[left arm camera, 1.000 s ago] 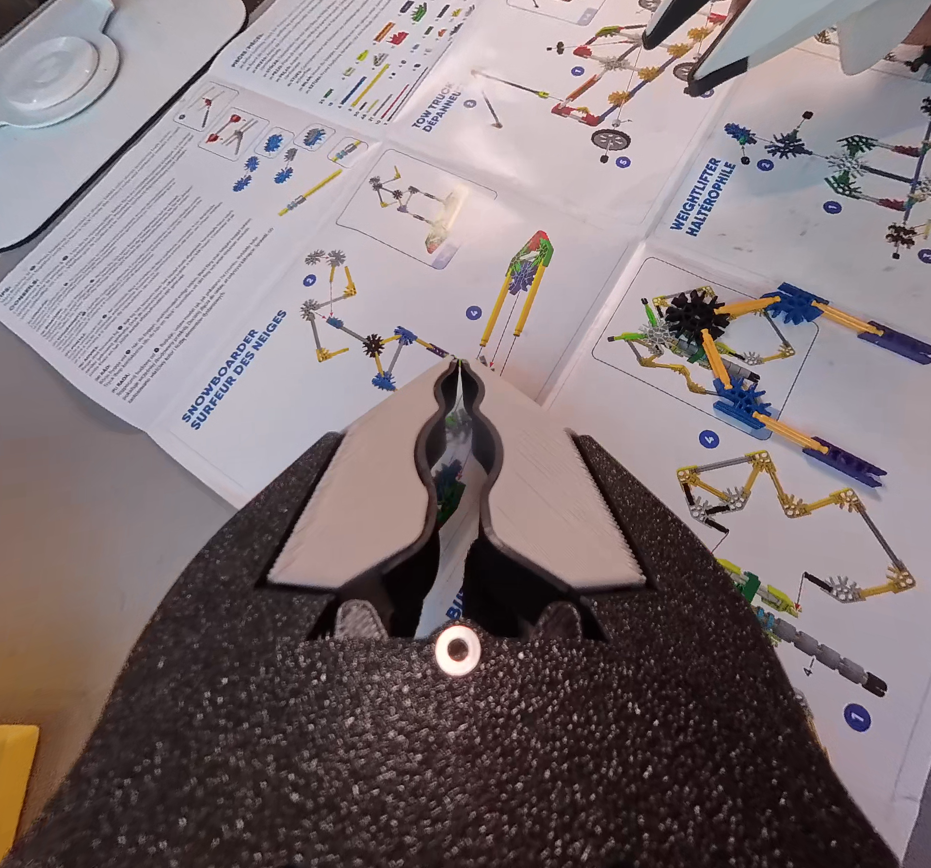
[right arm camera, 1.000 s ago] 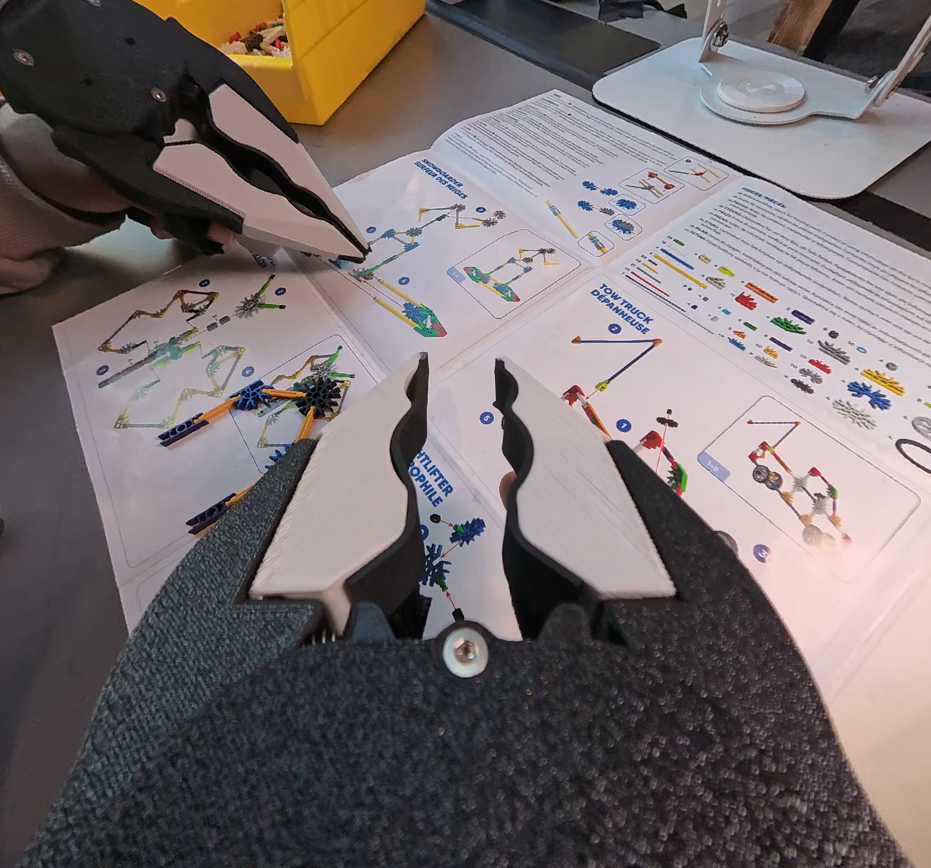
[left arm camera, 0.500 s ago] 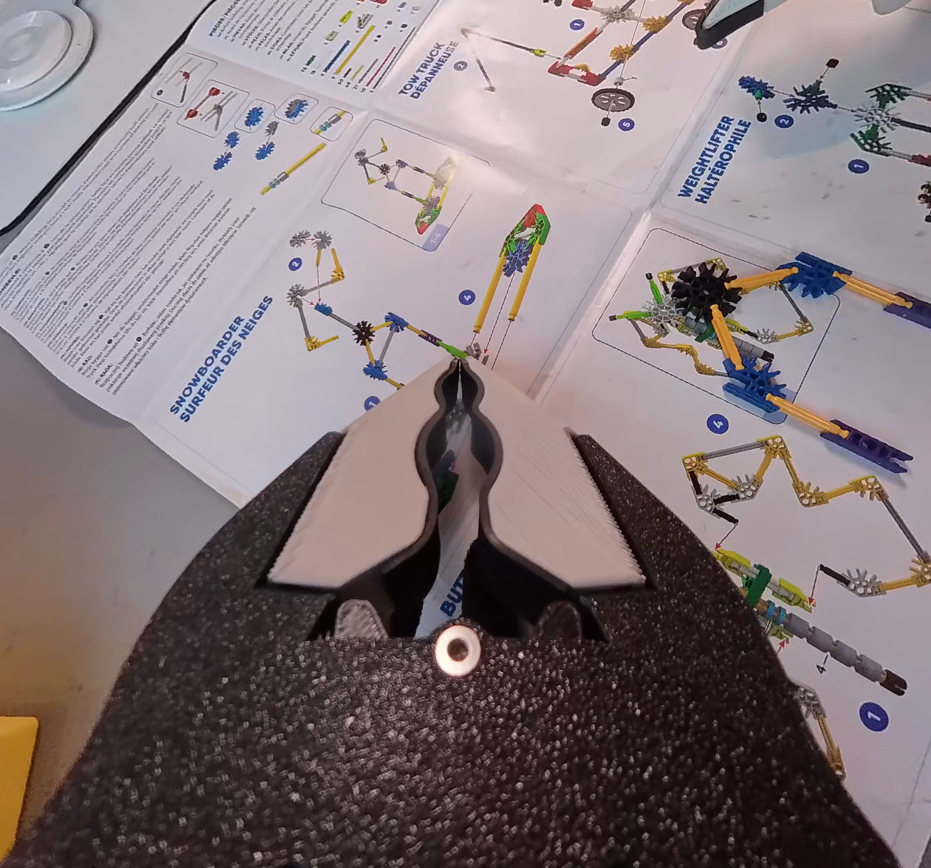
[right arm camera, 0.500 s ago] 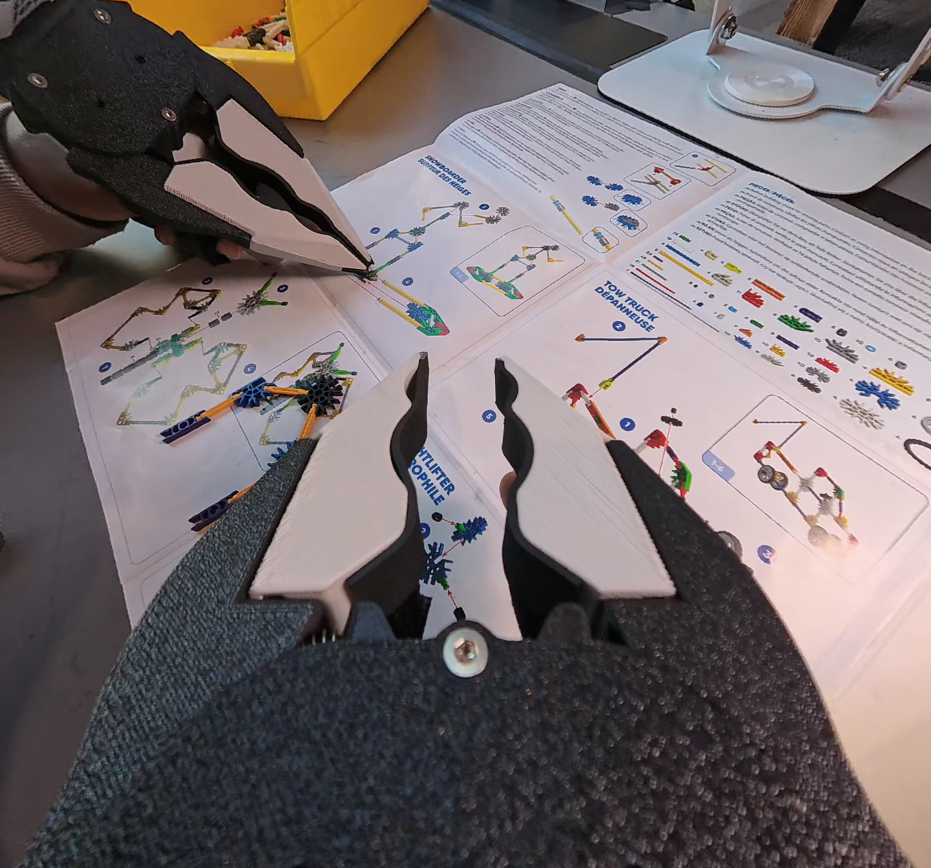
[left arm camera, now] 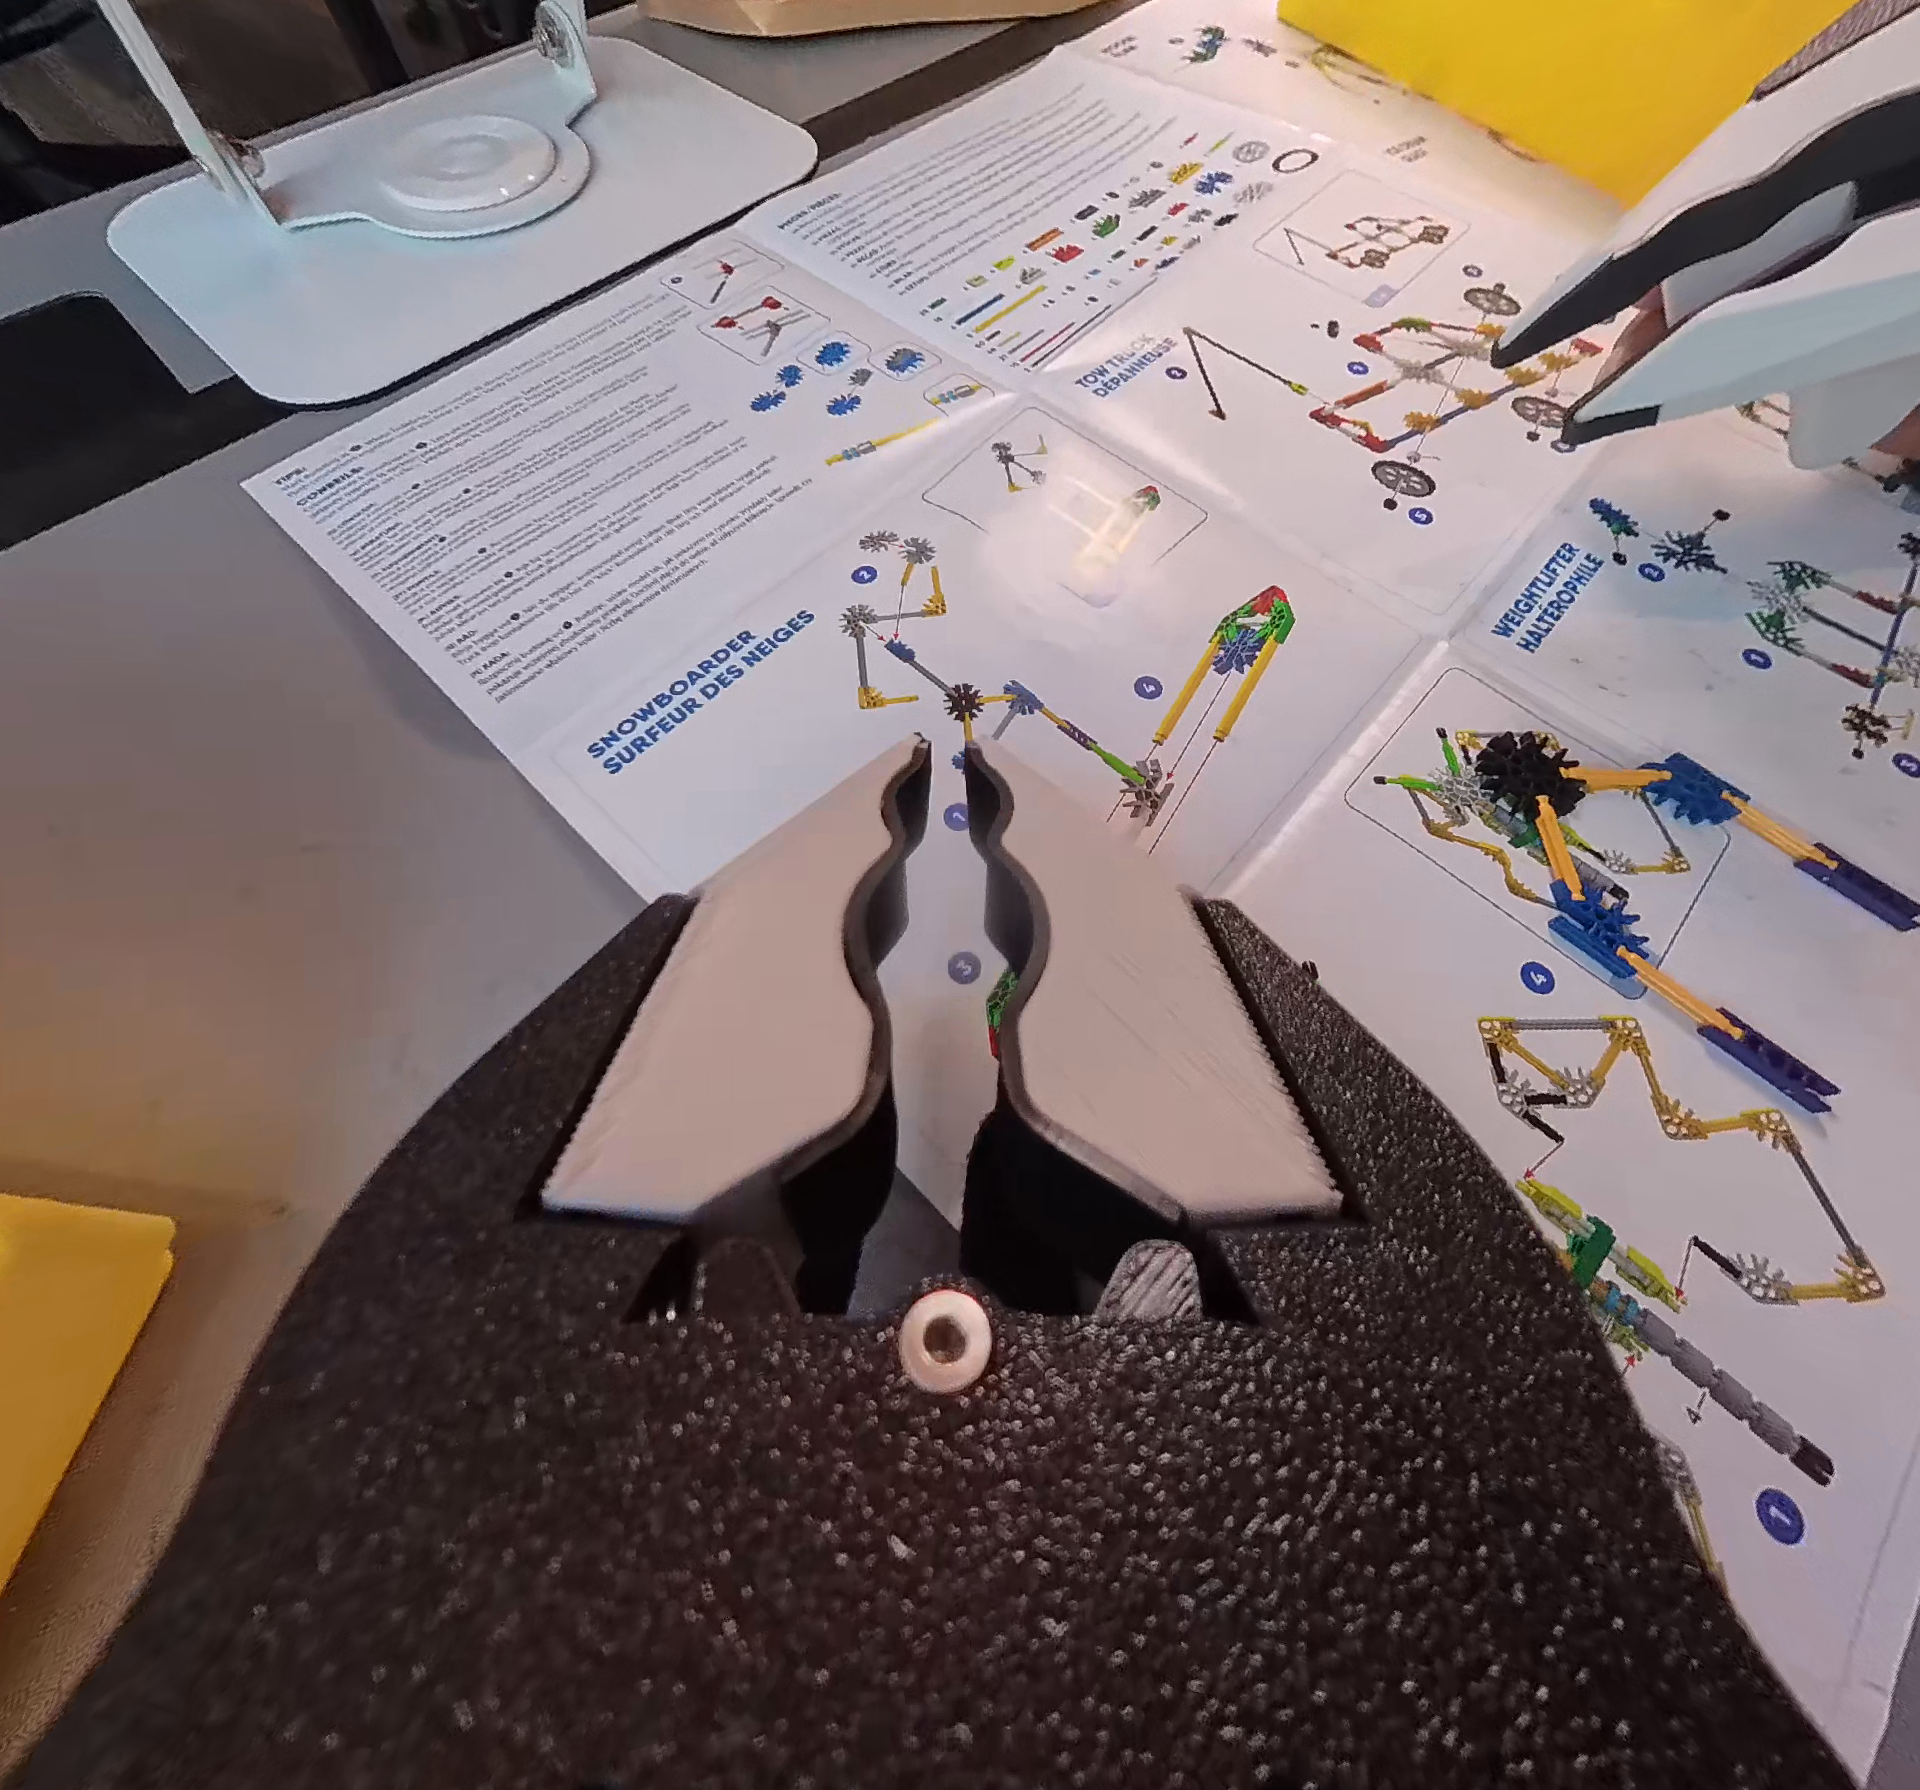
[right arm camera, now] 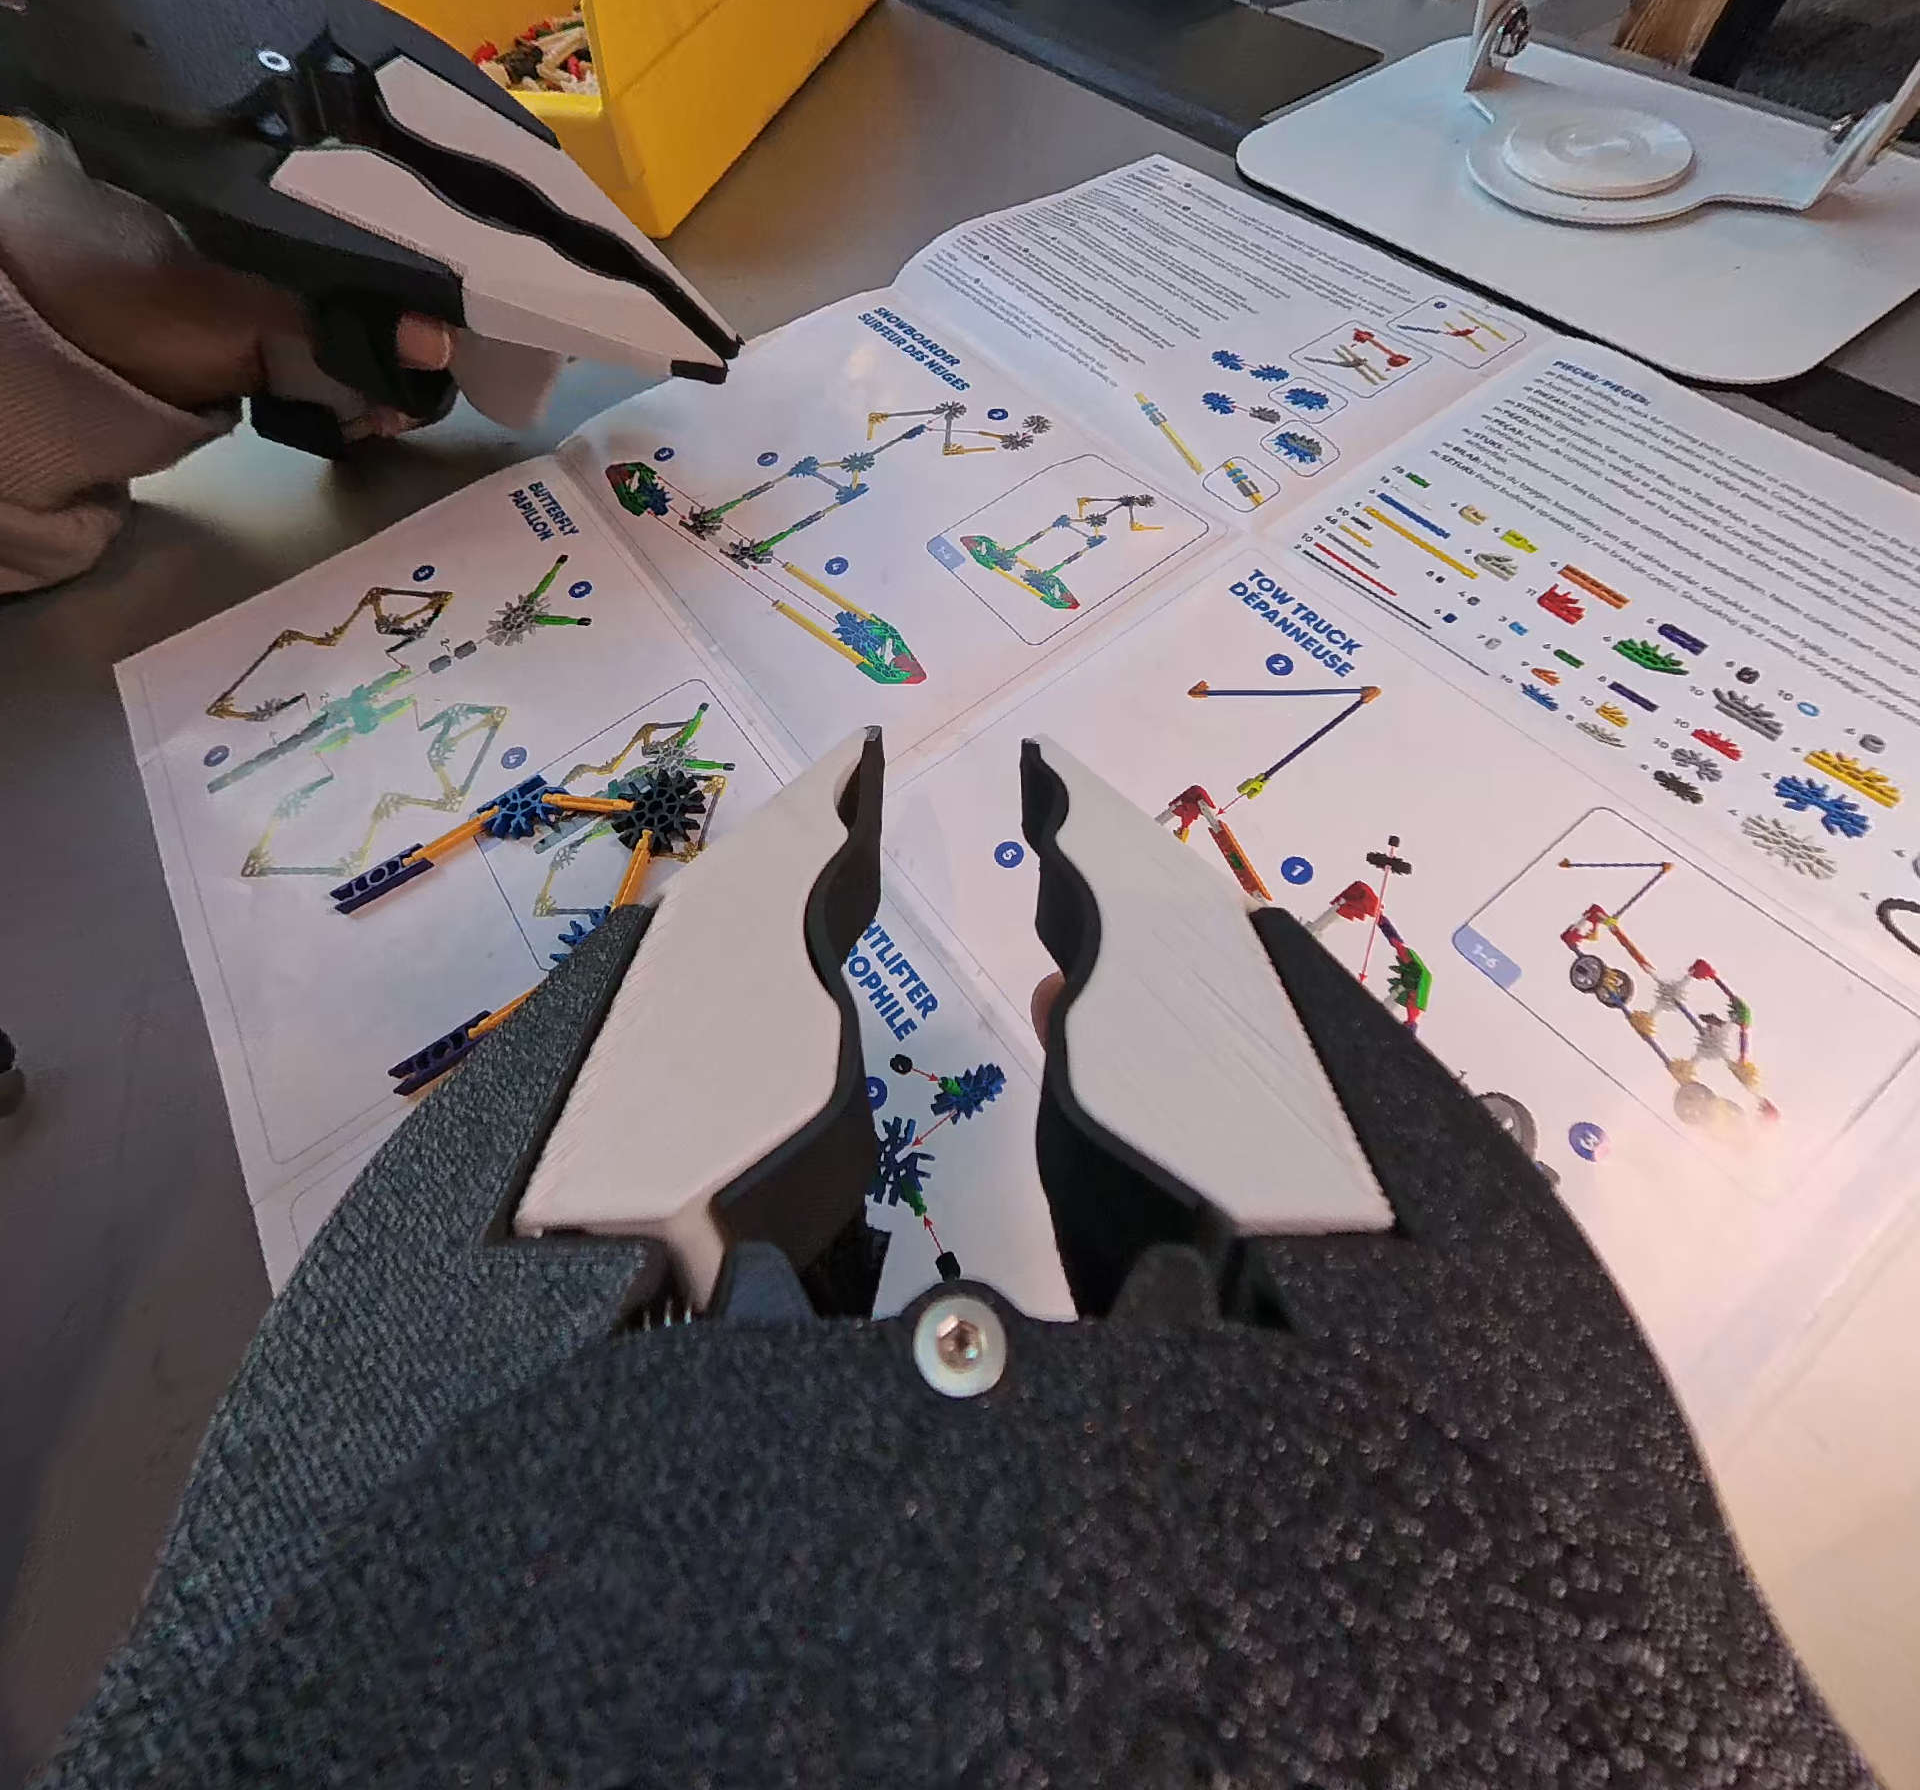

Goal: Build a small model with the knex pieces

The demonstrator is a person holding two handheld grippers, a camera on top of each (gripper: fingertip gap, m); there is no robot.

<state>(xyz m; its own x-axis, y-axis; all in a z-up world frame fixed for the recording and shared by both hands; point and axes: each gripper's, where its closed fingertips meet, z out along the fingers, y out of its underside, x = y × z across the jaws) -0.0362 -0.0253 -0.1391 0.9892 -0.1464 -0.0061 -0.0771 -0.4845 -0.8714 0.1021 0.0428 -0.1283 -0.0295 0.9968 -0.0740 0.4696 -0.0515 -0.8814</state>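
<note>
Left hand-held gripper [left arm camera: 945,753]: slightly parted, empty, hovering over the unfolded instruction sheet [left arm camera: 1039,535]. Right hand-held gripper [right arm camera: 951,748]: released, empty, above same sheet, spread flat on the surface [left arm camera: 260,805] for reading.

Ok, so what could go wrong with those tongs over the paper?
The left tongs hover slightly open just over the creased instruction sheet; their tips could snag or crumple it. The built toy lies loose on that sheet, so tugging the paper might slide it. The right tongs, open, hang nearby and could bump it.
</note>
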